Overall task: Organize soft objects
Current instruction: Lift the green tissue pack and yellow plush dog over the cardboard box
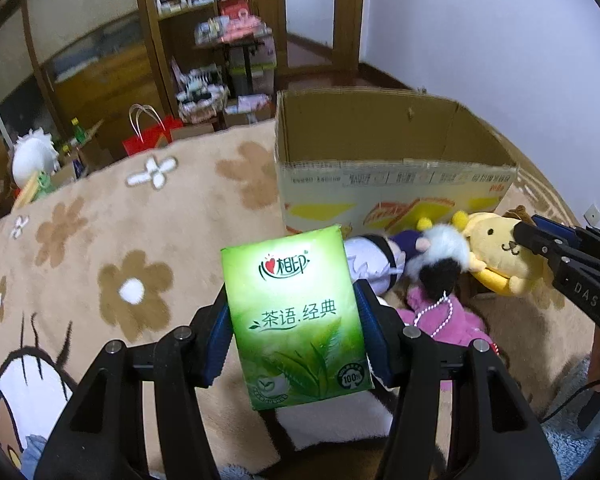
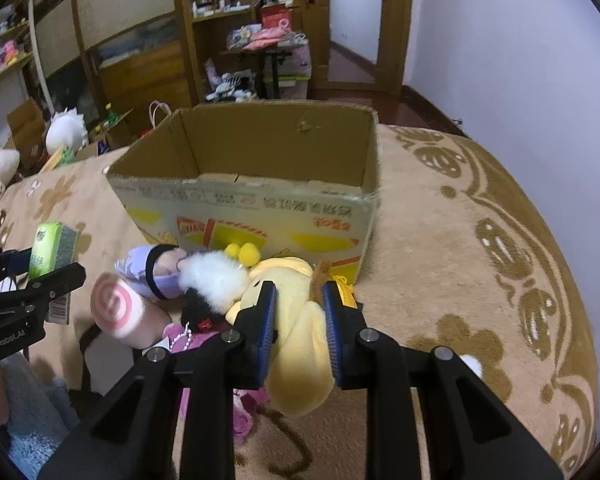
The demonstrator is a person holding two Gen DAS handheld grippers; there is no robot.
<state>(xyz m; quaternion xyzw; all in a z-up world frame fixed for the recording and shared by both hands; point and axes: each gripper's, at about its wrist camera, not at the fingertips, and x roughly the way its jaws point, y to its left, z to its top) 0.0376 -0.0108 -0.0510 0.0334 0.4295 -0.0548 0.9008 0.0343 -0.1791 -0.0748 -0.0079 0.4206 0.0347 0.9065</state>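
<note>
My left gripper (image 1: 292,312) is shut on a green tissue pack (image 1: 296,316) and holds it upright above the flowered blanket; the pack also shows in the right wrist view (image 2: 52,250). My right gripper (image 2: 300,300) is shut on a yellow dog plush (image 2: 296,344), seen from the left wrist view (image 1: 496,248) in front of the open cardboard box (image 1: 396,184). The box (image 2: 252,200) stands just behind the toy pile. A doll in lavender (image 2: 156,276), a white-and-black furry toy (image 2: 212,280), a pink swirl roll plush (image 2: 118,308) and a pink plush with a bead chain (image 1: 440,316) lie beside it.
A beige flowered blanket (image 1: 100,248) covers the bed. Beyond its far edge are a red paper bag (image 1: 152,136), a white plush (image 1: 34,158), shelves and a cluttered table (image 2: 268,48). The right gripper shows at the right of the left wrist view (image 1: 536,236).
</note>
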